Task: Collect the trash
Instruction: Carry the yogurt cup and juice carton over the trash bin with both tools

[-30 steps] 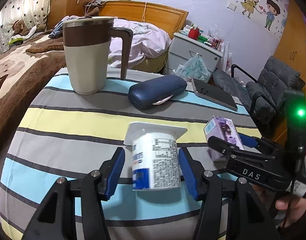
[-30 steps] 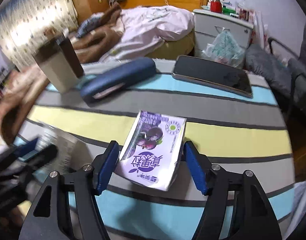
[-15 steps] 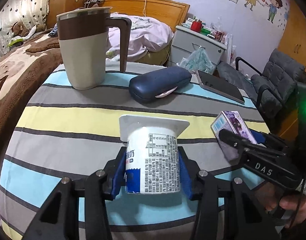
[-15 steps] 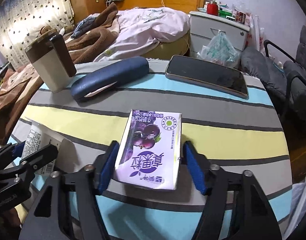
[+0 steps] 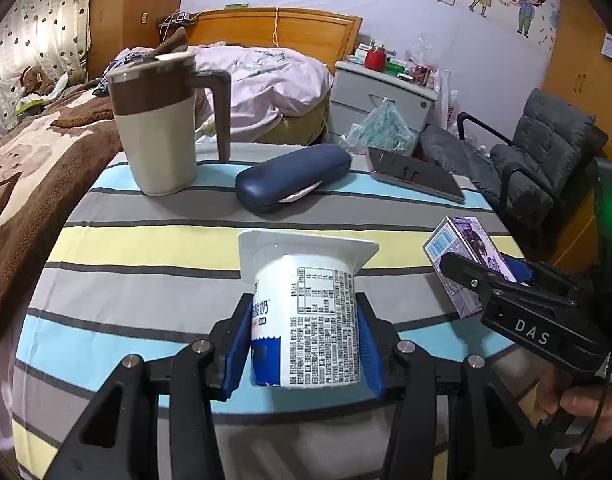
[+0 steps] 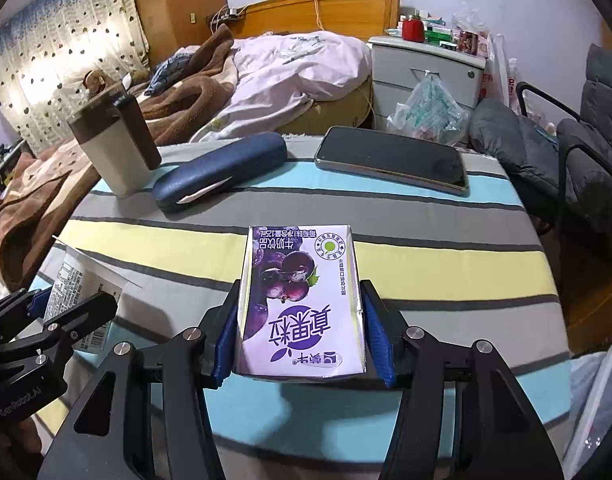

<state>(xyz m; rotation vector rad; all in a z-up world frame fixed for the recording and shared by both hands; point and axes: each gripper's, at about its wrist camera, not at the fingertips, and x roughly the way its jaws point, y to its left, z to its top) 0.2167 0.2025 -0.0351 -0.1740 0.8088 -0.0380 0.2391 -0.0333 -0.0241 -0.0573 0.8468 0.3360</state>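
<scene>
Yogurt cup: white plastic, tapered round body with a square flanged rim, printed with a dense block of small text and a blue band; it lies on its side over the near part of the table, rim pointing away from the camera.
Left gripper: black frame with blue pads; its fingers are clamped on the two sides of the yogurt cup.
Milk carton: small rectangular paper box, glossy purple and white, with a picture of dark berries, a green round seal and Chinese writing seen upside down.
Right gripper: same black frame and blue pads; the fingers press both long sides of the milk carton. Its side reads "DAS" in the left wrist view.
Table: round, covered in a soft cloth striped grey, yellow and light blue.
Mug: tall, cream body, brown top and handle, upright near the far left edge.
Glasses case: dark blue, oblong, pebbled shell, slightly ajar.
Tablet: flat, dark glass, rounded corners, at the far right edge.
Open room: bare striped cloth between the two grippers and the far row of things.
</scene>
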